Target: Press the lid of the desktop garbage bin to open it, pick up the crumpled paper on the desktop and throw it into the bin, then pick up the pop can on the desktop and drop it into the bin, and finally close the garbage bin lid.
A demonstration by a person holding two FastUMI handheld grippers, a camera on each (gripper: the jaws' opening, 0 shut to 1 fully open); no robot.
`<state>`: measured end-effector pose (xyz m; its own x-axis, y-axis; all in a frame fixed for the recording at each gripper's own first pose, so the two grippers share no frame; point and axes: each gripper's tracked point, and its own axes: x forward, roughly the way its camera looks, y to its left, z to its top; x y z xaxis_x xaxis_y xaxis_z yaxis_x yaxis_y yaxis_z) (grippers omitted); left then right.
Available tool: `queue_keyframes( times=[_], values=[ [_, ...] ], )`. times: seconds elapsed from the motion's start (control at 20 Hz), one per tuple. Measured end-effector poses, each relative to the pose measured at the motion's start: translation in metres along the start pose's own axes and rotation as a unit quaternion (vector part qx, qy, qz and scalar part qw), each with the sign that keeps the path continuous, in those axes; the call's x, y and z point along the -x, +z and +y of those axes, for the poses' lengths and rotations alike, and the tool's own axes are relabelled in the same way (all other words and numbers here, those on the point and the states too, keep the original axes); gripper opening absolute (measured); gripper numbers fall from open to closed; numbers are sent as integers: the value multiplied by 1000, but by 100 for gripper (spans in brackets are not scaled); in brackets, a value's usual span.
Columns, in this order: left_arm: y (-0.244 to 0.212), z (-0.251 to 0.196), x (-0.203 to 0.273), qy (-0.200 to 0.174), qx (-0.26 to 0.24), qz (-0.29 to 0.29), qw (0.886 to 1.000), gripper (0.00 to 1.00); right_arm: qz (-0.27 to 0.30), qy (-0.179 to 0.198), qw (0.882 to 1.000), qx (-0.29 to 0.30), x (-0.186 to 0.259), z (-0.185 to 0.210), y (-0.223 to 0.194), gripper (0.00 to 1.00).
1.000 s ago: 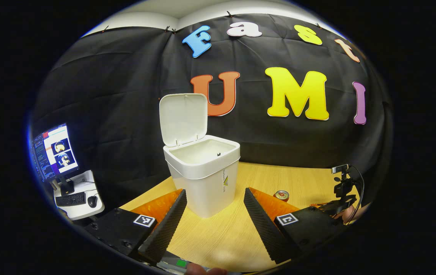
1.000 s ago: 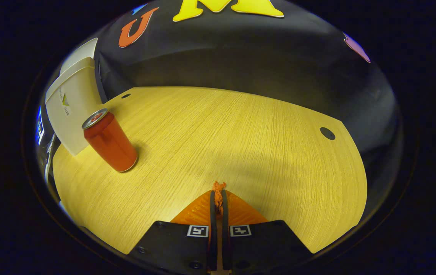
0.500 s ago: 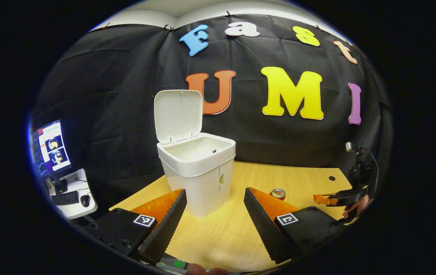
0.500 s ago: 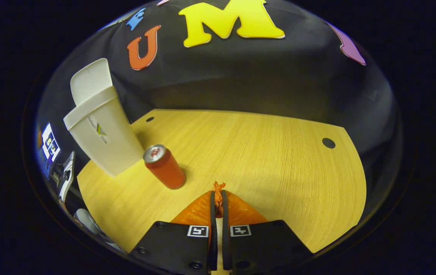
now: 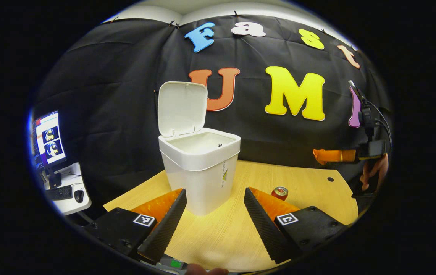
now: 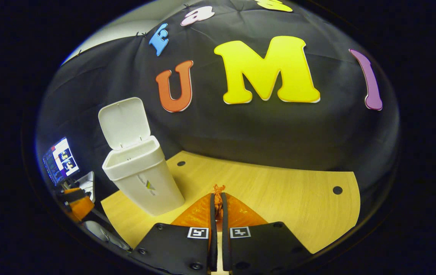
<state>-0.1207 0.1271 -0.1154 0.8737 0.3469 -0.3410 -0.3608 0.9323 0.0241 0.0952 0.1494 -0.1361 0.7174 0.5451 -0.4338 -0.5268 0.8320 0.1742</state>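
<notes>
White garbage bin standing on the wooden desktop, lid raised upright at its far edge, mouth open. In the left gripper view: left gripper with fingers spread wide, nothing between them, held low in front of the bin; red pop can upright on the desktop to the right of the bin, partly behind one finger; farther right of the bin and above the desktop, right gripper held level in a hand; monitor, keyboard and mouse on a side table well to the left of the bin. In the right gripper view: right gripper with fingers pressed together, pinching a small orange crumpled paper that sticks out at the tips; bin to the left, seen from higher up, interior hidden by its rim; left gripper at the far left edge. Bare desktop to the right of the bin as far as the rounded right edge, two dark holes near the back edge; black cloth wall close behind the bin.
</notes>
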Motion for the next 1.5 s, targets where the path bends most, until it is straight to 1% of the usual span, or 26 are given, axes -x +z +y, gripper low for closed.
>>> queue_keyframes(
  times=[0.15, 0.3, 0.45, 0.65, 0.85, 1.1, 1.15, 1.2, 1.25, 1.3, 1.35, 1.4, 1.45, 1.5],
  values=[
    [-7, 19, 8, 9, 7, 6, 1000, 99, -13, 22, 1000, 1, -19, 36, 26, 5],
    [-11, 39, 16, 23, 14, 8, 1000, 99, -23, 56, 998, 25, -43, 83, 45, 5],
    [-17, 64, 24, 42, 24, 17, 999, 99, -21, 93, 994, 44, -67, 138, 54, 5],
    [-20, 95, 34, 75, 36, 18, 996, 99, -17, 131, 989, 64, -98, 205, 58, 5],
    [-24, 122, 40, 103, 43, 17, 994, 99, 0, 142, 986, 84, -128, 242, 49, 5],
    [-32, 138, 40, 121, 56, 25, 991, 100, 25, 131, 985, 108, -155, 260, 32, 5],
    [-32, 139, 40, 122, 57, 24, 991, 100, 27, 126, 985, 112, -158, 259, 28, 10],
    [-32, 138, 39, 121, 57, 25, 991, 99, 29, 119, 985, 118, -159, 258, 28, 11],
    [-33, 139, 37, 120, 57, 25, 991, 99, 31, 122, 985, 117, -162, 259, 26, 17],
    [-33, 137, 36, 118, 57, 25, 991, 99, 33, 120, 985, 117, -164, 259, 24, 17],
    [-33, 135, 35, 116, 57, 25, 991, 100, 34, 119, 986, 116, -166, 258, 24, 25],
    [-32, 133, 34, 113, 57, 23, 992, 99, 34, 118, 986, 113, -167, 258, 23, 24],
    [-32, 132, 32, 110, 56, 21, 992, 100, 32, 117, 986, 112, -166, 257, 24, 36],
    [-30, 131, 32, 109, 54, 20, 992, 100, 30, 116, 986, 112, -166, 256, 24, 43]
  ],
)
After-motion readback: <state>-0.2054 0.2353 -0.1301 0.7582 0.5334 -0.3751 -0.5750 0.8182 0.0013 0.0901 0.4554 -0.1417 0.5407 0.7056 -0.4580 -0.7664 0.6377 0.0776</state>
